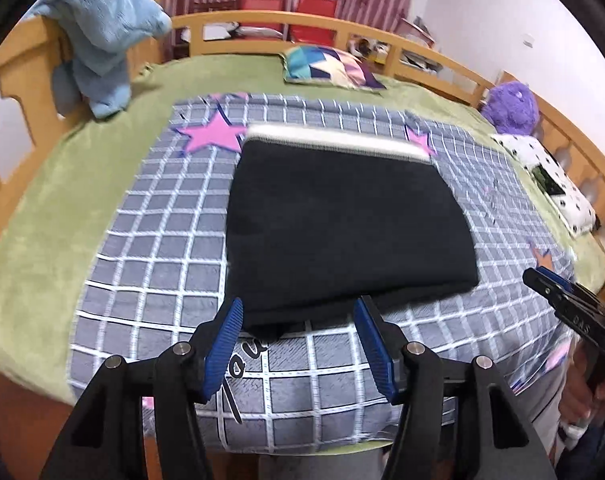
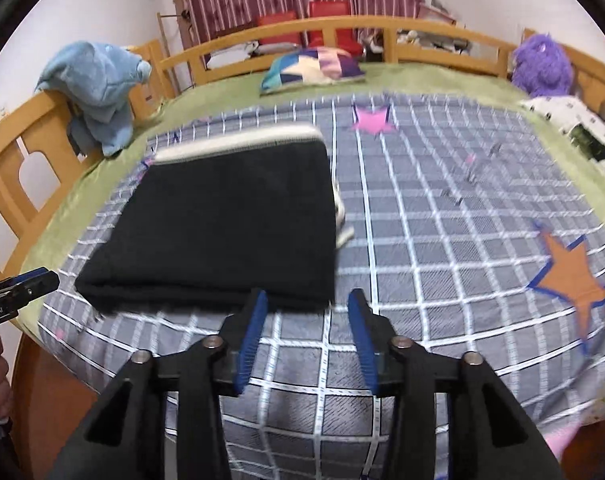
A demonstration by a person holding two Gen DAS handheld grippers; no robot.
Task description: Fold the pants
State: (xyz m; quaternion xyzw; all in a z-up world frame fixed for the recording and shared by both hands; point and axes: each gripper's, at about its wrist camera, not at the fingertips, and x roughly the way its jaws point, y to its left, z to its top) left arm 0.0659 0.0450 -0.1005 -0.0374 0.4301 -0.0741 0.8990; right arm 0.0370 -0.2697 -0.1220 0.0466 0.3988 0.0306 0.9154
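Note:
The black pants [image 1: 342, 224] lie folded into a compact rectangle on the grey checked blanket [image 1: 162, 248], with a white waistband [image 1: 338, 140] at the far edge. They also show in the right wrist view [image 2: 222, 232]. My left gripper [image 1: 298, 312] is open and empty, just in front of the pants' near edge. My right gripper [image 2: 308, 304] is open and empty, near the pants' front right corner. The right gripper also shows in the left wrist view [image 1: 542, 280], and the left gripper in the right wrist view [image 2: 42, 280].
The blanket [image 2: 442, 240] covers a green bed sheet [image 1: 42, 208] inside a wooden rail [image 1: 262, 20]. A blue towel [image 1: 98, 40] hangs on the left rail. A colourful cushion [image 1: 330, 66], a purple plush toy [image 1: 510, 108] and a spotted pillow [image 1: 550, 176] lie at the back and right.

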